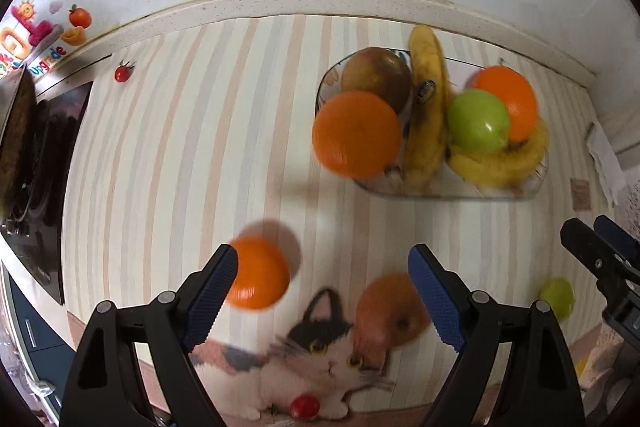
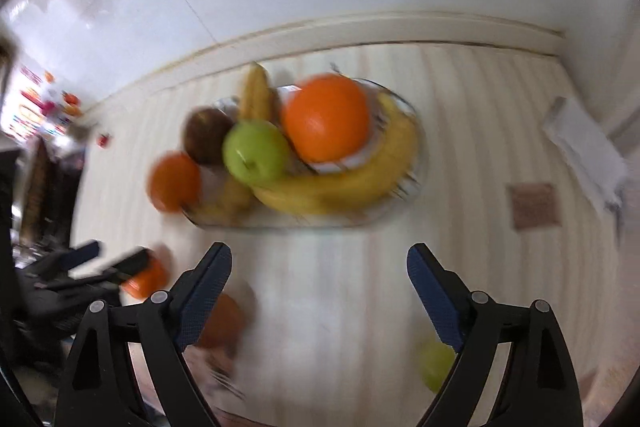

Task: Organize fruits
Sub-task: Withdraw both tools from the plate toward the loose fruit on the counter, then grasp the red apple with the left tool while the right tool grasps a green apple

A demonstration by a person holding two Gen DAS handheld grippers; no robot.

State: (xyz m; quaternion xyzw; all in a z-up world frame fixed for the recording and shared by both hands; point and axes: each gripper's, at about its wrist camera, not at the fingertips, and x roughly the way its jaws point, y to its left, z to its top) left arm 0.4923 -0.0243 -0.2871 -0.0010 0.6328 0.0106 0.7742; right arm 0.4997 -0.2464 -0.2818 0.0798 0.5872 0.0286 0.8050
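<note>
Fruits fill the clear glass oval bowl (image 1: 536,183) on the striped cat-print mat (image 1: 200,147): yellow bananas (image 1: 500,163), round oranges (image 1: 357,133), a green apple (image 1: 478,121). Nearer than the bowl, a loose small orange (image 1: 260,273) lies just beside the left gripper (image 1: 323,297), its jaws wide and empty. The right gripper (image 2: 320,297) also gapes empty, the bowl beyond it.

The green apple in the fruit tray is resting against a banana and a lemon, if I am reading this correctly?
Not a lemon: the right wrist view shows the green apple in the fruit tray resting against a banana and an orange. The rest is right.
</note>
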